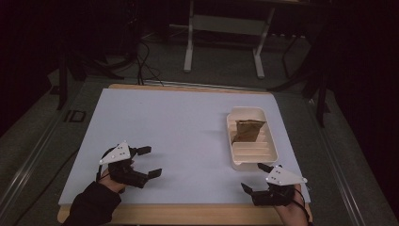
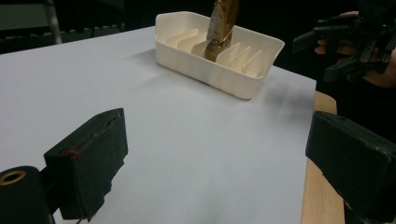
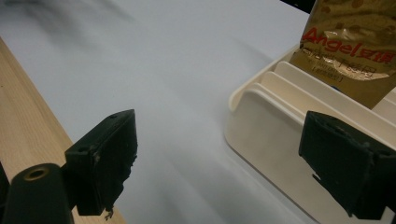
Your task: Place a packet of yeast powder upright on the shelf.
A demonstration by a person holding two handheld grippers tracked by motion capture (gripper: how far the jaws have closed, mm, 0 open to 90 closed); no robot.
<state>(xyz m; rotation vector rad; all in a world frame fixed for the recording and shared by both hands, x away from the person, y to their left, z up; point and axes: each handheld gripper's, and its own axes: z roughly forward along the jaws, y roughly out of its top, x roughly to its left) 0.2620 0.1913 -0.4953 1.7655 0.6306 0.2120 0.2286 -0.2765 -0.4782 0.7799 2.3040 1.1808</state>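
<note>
Both the left gripper and right gripper hold jaws apart at the bench near edge, beside the tray with a golden packet

Left tongs gaping, low near left edge; right tongs gaping, near right

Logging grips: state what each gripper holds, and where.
Nothing is held. The left gripper and right gripper both stand open and empty; the gold packet sits in the tray.
</note>
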